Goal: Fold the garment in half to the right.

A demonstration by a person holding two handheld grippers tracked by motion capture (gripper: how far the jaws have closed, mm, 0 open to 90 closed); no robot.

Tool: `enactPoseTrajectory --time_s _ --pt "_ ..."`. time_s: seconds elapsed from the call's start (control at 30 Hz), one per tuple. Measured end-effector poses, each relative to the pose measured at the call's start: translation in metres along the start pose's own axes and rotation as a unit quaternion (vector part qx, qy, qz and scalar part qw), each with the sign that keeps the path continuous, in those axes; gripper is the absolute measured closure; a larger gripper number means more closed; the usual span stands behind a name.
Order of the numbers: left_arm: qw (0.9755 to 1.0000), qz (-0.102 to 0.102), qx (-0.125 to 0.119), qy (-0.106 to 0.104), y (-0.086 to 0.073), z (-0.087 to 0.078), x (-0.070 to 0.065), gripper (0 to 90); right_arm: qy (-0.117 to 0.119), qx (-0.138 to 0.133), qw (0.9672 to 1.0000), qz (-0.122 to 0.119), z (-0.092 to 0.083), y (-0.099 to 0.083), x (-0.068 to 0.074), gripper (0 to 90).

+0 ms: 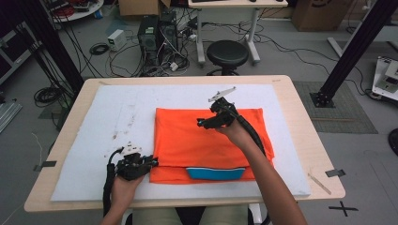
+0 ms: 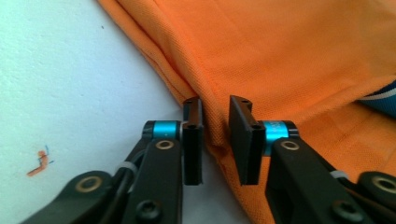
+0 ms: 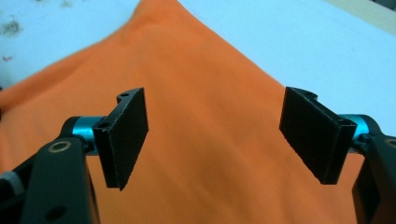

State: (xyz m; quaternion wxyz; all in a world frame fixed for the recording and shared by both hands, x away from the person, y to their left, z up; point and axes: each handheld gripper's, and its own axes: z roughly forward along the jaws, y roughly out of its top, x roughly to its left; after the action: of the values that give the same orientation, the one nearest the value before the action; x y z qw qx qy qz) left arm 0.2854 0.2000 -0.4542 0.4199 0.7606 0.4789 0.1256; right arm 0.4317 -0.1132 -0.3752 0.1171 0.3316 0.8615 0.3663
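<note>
An orange shirt (image 1: 187,145) lies folded flat on the white mat (image 1: 117,122), its blue collar (image 1: 216,173) at the near edge. My left gripper (image 1: 155,162) rests on the mat at the shirt's near left corner. In the left gripper view its jaws stand close together around the shirt's folded edge (image 2: 215,126), with a narrow gap still showing between the pads (image 2: 192,140). My right gripper (image 1: 202,123) hovers over the far middle of the shirt and points left. Its jaws are wide open over the orange cloth (image 3: 210,154) with nothing between them.
The mat covers most of a wooden table (image 1: 305,136). Small dark stains mark the mat left of the shirt (image 1: 124,124), and an orange scribble (image 2: 41,163) lies close to my left gripper. A black stool (image 1: 227,54) and cables sit beyond the far edge.
</note>
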Motion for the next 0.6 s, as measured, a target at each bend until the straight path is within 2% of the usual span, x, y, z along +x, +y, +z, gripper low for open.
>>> enactPoseTrajectory --time_s 0.2,0.33,0.6 --pt "0.9999 0.007 -0.004 0.012 -0.001 0.001 -0.004 80.2 0.008 0.004 0.9999 -0.006 0.022 0.018 0.006 24.0" --pt "0.9998 0.015 -0.005 0.007 -0.001 0.001 -0.004 79.9 0.020 -0.001 0.9997 -0.013 0.036 0.026 0.011 24.9" --pt "1.0000 0.005 -0.004 0.001 -0.001 0.001 -0.002 83.4 0.030 0.002 0.9993 -0.022 0.068 0.041 0.019 25.8"
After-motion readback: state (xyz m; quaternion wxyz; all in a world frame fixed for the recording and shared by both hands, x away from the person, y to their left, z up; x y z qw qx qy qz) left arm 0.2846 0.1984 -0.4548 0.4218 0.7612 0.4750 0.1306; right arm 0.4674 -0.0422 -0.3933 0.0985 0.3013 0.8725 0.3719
